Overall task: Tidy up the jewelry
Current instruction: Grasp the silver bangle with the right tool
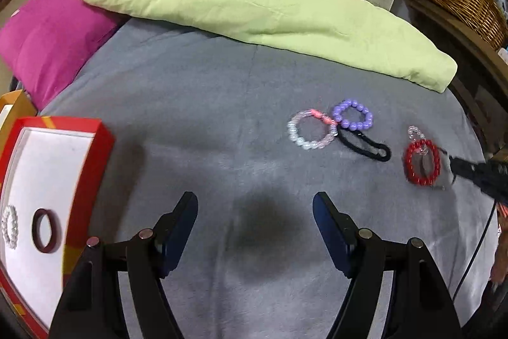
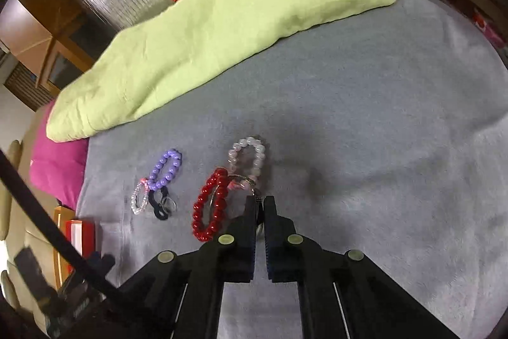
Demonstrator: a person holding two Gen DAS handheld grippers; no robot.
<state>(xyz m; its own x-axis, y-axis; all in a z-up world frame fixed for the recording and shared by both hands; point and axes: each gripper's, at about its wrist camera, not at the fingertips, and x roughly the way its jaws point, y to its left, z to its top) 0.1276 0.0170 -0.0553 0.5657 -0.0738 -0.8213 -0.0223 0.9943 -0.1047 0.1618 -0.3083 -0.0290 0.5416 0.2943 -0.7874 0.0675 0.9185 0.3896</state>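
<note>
Red-rimmed tray (image 1: 95, 148) at lower left already holds two bracelets; four more and a black tie (image 1: 365, 145) lie at centre right on the bed. Our right gripper (image 2: 260, 202) pinches a metal ring by the red bracelet (image 2: 211, 205); left gripper (image 1: 255, 221) jaws spread.

No legible text, label, brand, number or sign was found in either wrist view, including on the red-rimmed box (image 1: 92, 167) at nine o'clock in the left wrist view, whose yellow stripes carry no readable characters.
</note>
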